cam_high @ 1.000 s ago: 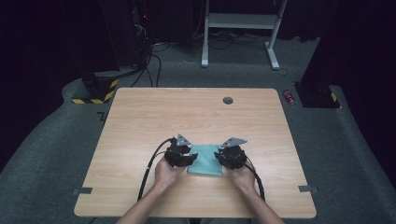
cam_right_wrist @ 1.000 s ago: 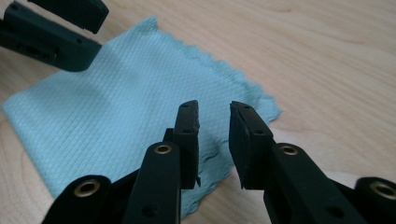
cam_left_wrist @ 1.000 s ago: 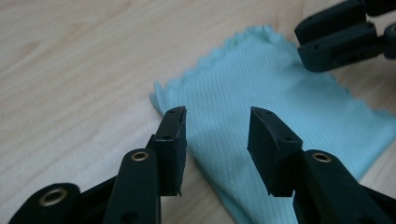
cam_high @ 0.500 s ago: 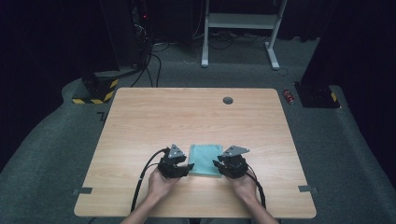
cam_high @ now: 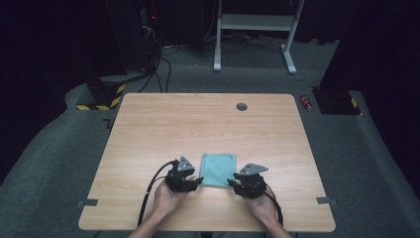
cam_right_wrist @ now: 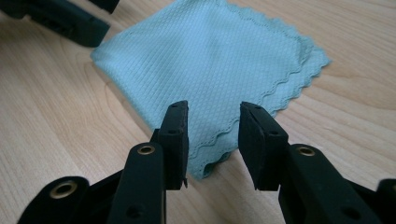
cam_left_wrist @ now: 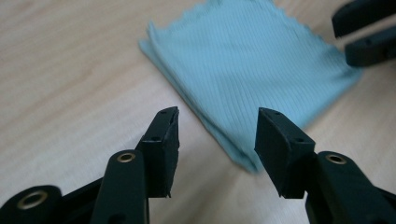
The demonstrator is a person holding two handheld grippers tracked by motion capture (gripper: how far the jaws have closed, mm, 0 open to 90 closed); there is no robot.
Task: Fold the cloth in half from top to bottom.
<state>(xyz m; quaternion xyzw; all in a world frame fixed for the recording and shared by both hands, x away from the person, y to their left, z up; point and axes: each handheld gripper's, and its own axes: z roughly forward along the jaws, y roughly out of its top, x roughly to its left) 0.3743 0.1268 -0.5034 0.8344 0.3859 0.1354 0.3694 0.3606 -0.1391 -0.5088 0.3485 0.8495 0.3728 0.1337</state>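
Light wood-grain table (cam_high: 163,124), rounded corners, stands on grey carpet. Folded light-blue cloth (cam_high: 218,169) with scalloped edges lies flat near the table's front edge, centre. Small round grey grommet (cam_high: 241,106) sits near the far edge. Grey tape tabs at both front side edges.

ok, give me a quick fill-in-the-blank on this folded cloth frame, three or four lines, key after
1. The light teal folded cloth lies flat on the ____ table.
2. The left gripper has its jaws ____, pads off the cloth.
3. The right gripper points at the cloth's ____ edge.

Missing words: wooden; open; scalloped
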